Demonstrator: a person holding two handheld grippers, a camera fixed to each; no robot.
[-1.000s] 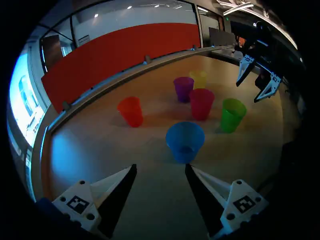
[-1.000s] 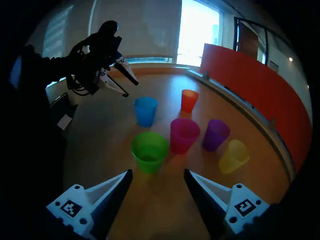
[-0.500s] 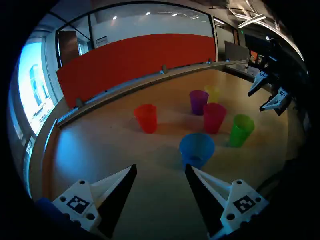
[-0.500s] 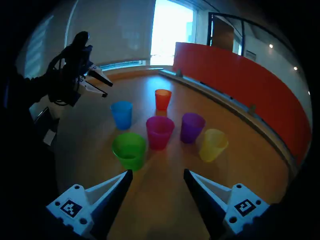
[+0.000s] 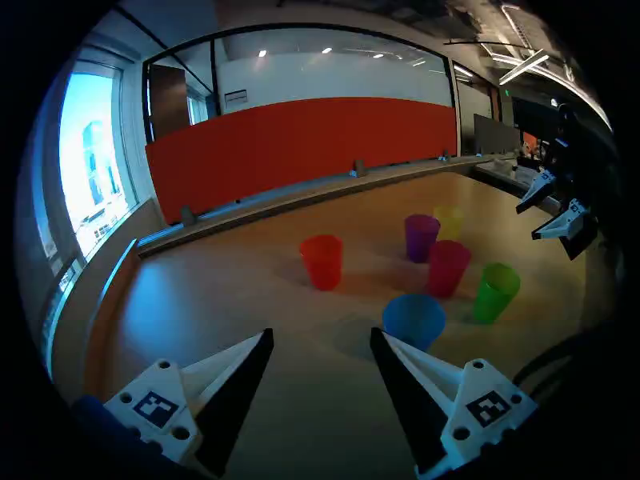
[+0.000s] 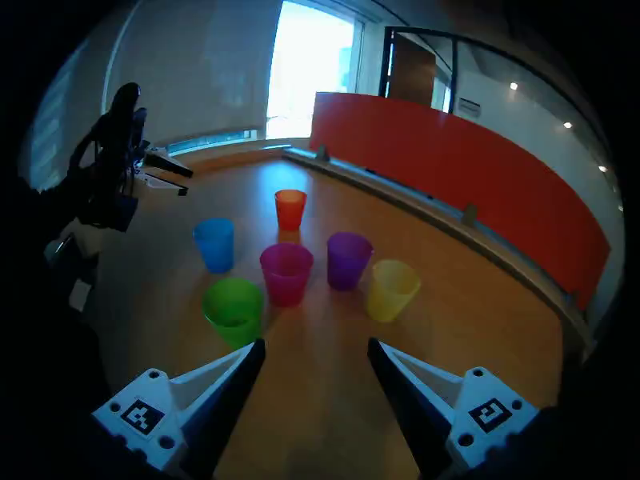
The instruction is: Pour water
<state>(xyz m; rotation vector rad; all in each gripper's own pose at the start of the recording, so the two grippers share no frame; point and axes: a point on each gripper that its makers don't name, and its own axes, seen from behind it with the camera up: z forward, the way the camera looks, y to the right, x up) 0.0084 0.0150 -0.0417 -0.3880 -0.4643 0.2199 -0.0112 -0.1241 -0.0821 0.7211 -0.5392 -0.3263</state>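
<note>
Around six cups, open table.

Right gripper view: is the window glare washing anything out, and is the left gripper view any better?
Right gripper view: the window is blown out white, the left gripper beside it is a dark silhouette, yet the cups keep their colours; left gripper view: milder window glare, blue cast on the table.

I see my wooden tabletop carrying six upright translucent plastic cups: blue cup, orange cup, green cup, magenta cup, purple cup, yellow cup
</note>
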